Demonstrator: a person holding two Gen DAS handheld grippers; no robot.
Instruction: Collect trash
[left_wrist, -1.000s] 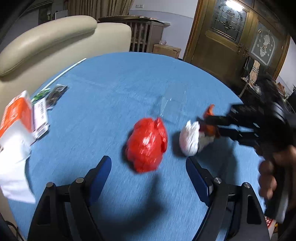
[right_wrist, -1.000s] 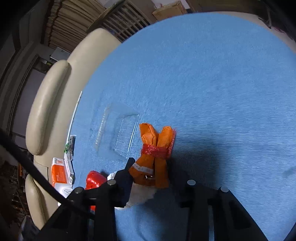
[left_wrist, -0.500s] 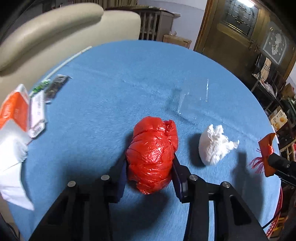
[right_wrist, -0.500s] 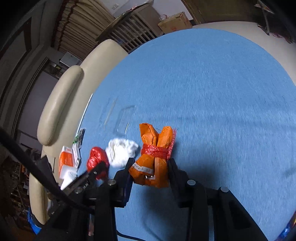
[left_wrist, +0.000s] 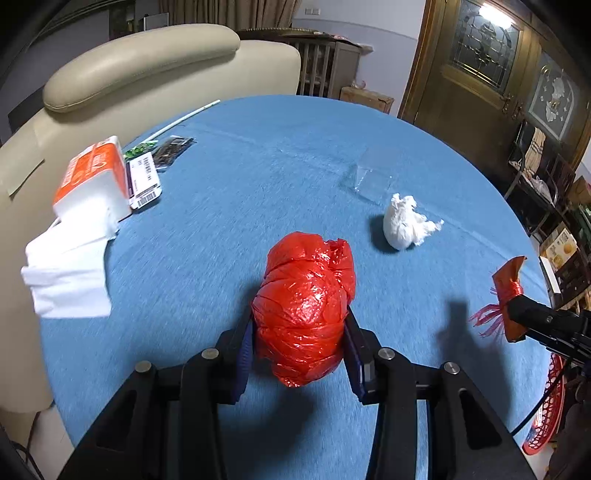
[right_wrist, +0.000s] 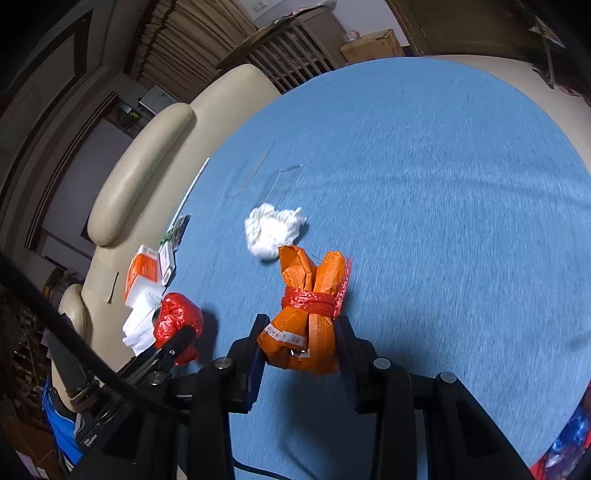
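Observation:
My left gripper (left_wrist: 299, 350) is shut on a crumpled red plastic bag (left_wrist: 304, 306) above the blue round table (left_wrist: 229, 177). The same red plastic bag (right_wrist: 177, 321) shows at the lower left of the right wrist view. My right gripper (right_wrist: 301, 350) is shut on an orange wrapper bundle (right_wrist: 306, 310) tied with red net, which also appears at the right edge of the left wrist view as the orange wrapper bundle (left_wrist: 508, 291). A white crumpled tissue ball (left_wrist: 404, 223) lies on the table beyond both grippers; the right wrist view shows this tissue ball (right_wrist: 273, 230) just past the bundle.
A clear plastic wrapper (left_wrist: 369, 181) lies flat behind the tissue ball. An orange tissue pack (left_wrist: 92, 181) with white tissues hanging out, small packets (left_wrist: 146, 181) and a white straw (left_wrist: 184, 118) sit at the table's left edge by a cream sofa (left_wrist: 147, 70). A red basket (left_wrist: 550, 413) stands low right.
My left gripper closed around the red bag and holds it off the cloth. My right gripper pulled away to the right with the orange bundle, leaving the tissue ball on the table.

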